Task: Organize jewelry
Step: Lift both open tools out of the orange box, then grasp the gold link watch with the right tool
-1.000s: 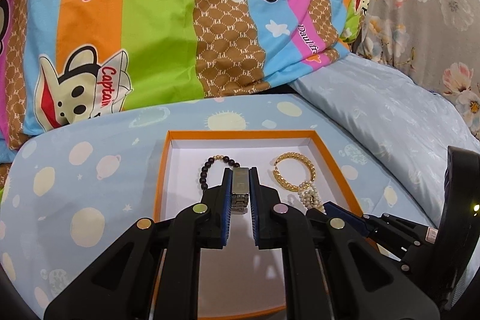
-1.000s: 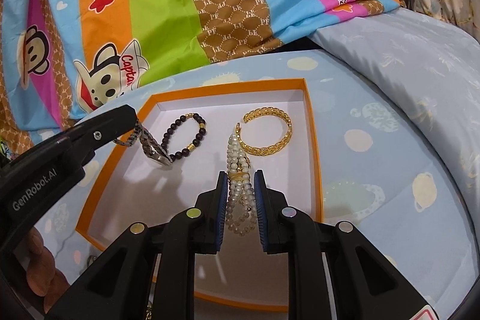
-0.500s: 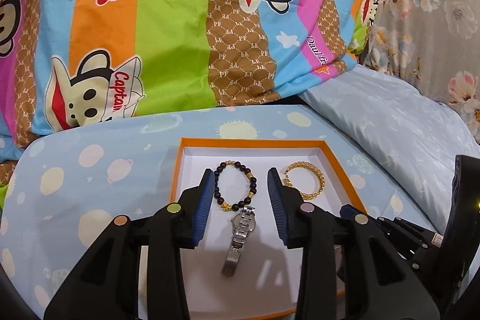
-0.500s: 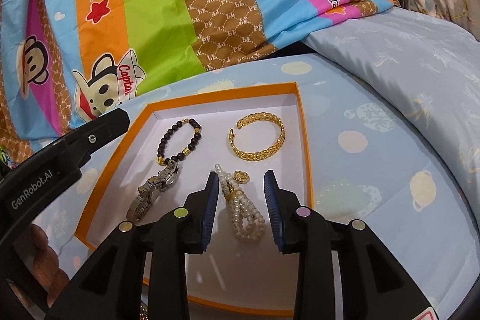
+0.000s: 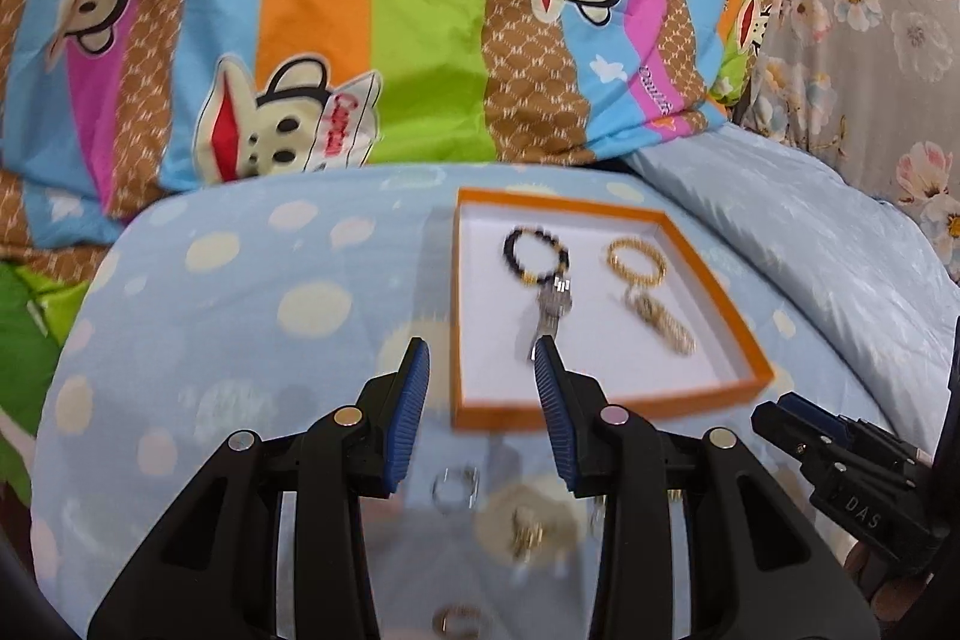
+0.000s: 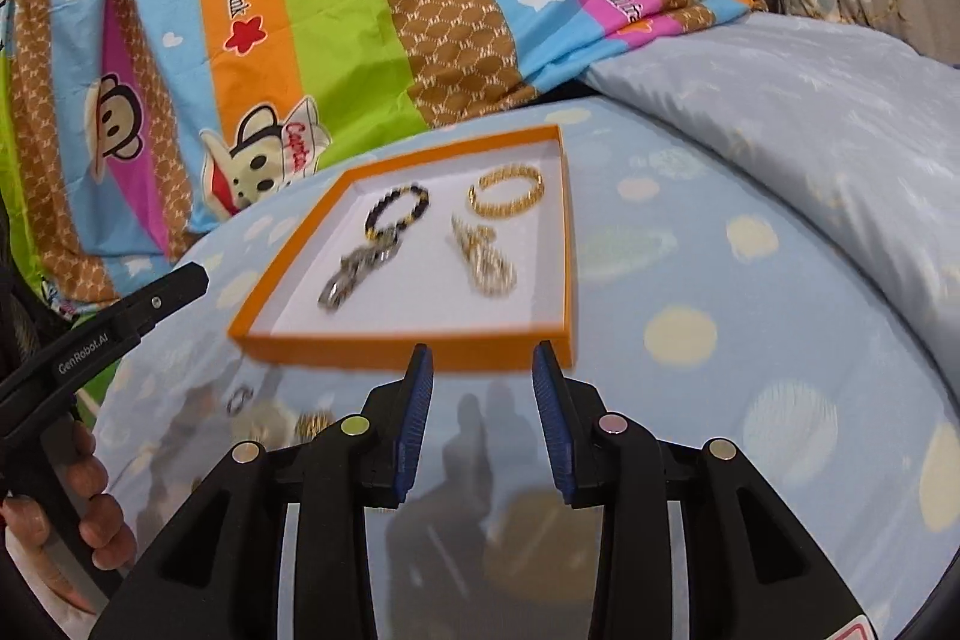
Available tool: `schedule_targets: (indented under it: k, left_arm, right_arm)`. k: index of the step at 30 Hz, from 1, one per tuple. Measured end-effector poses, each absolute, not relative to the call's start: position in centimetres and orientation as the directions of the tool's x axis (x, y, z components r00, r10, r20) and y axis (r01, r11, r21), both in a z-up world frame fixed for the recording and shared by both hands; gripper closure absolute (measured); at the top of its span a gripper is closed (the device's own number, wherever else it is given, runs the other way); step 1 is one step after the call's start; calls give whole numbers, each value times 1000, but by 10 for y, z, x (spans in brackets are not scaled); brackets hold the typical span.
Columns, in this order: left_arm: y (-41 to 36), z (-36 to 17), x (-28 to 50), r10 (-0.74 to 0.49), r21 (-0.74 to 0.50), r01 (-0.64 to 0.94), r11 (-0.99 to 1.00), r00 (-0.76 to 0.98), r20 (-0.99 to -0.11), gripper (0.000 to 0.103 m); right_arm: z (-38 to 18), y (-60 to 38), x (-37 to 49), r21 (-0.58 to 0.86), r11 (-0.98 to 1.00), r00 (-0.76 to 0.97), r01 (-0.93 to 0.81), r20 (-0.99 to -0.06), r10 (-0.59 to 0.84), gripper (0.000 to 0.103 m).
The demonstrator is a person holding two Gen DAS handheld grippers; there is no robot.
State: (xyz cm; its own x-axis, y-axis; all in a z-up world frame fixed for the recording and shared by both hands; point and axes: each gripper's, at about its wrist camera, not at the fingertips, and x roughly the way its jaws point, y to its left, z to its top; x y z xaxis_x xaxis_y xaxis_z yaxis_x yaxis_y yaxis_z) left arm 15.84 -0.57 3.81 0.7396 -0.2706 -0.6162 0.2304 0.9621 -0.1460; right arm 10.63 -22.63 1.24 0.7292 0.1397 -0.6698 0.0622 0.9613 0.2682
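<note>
Left wrist view: looks forward along my left gripper (image 5: 480,370), aimed down at the blue spotted bedding (image 5: 240,292), with the orange tray (image 5: 606,400) ahead and right of centre, near. Right wrist view: looks forward along my right gripper (image 6: 480,370), same downward tilt, tray (image 6: 408,346) ahead and left of centre, near. Shared ground: the tray, the bedding, the striped monkey-print quilt (image 5: 420,40) behind. Each view catches the other tool at its inner edge.
</note>
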Motion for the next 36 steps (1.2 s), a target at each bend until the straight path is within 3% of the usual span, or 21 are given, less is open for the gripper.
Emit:
schedule_targets:
  k: [10, 17, 31, 36]
  left_arm:
    - [1, 12, 118, -253, -148, 209, 967, 700, -667, 68]
    - [11, 6, 107, -248, -150, 200, 968, 681, -689, 68]
    - [30, 0, 109, -262, -211, 158, 965, 665, -700, 68]
    - [30, -1, 110, -265, -216, 158, 964, 660, -703, 68]
  right_arm:
    - [7, -203, 78, 239, 971, 697, 18, -700, 159, 69]
    - [6, -174, 99, 177, 979, 661, -99, -724, 198, 62]
    - [-3, -145, 138, 97, 968, 588, -230, -779, 217, 62]
    - [-3, -139, 136, 105, 964, 587, -244, -775, 233, 84]
